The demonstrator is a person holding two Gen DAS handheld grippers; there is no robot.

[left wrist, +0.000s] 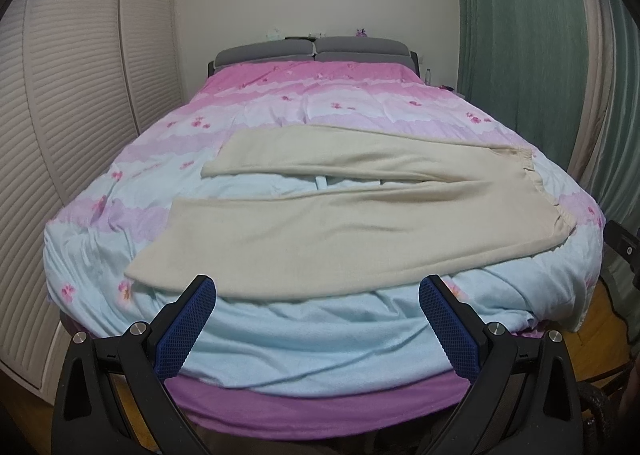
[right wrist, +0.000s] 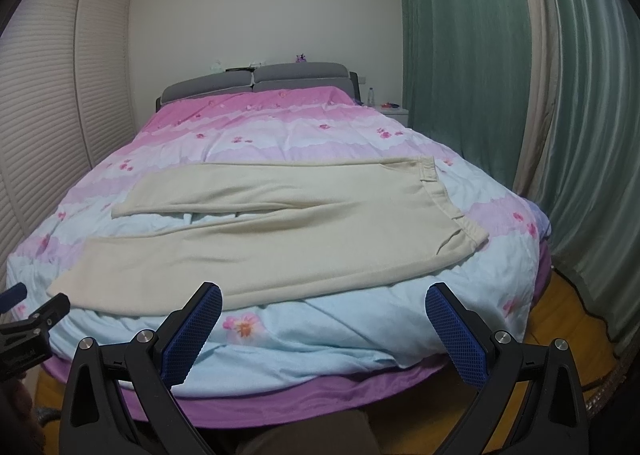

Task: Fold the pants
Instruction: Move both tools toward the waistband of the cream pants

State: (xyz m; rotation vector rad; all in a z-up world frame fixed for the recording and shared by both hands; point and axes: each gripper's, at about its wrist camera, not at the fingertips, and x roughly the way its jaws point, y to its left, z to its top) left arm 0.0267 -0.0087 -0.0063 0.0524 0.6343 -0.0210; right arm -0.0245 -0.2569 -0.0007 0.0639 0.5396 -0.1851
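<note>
Cream pants (left wrist: 320, 231) lie flat across the bed, waistband at the right, two legs spread to the left with a gap between them. They also show in the right wrist view (right wrist: 280, 239). My left gripper (left wrist: 318, 295) is open and empty, hovering just short of the near leg's front edge. My right gripper (right wrist: 324, 303) is open and empty, also just short of that edge, more toward the waistband. The left gripper's fingers (right wrist: 52, 307) show at the far left of the right wrist view.
The bed has a pink and light-blue flowered quilt (left wrist: 320, 339) with a purple sheet (left wrist: 320, 411) below. Louvred wardrobe doors (left wrist: 80, 135) stand left, green curtains (right wrist: 500, 95) right, a grey headboard (left wrist: 316, 49) at the back, wooden floor (right wrist: 560, 315) at the right.
</note>
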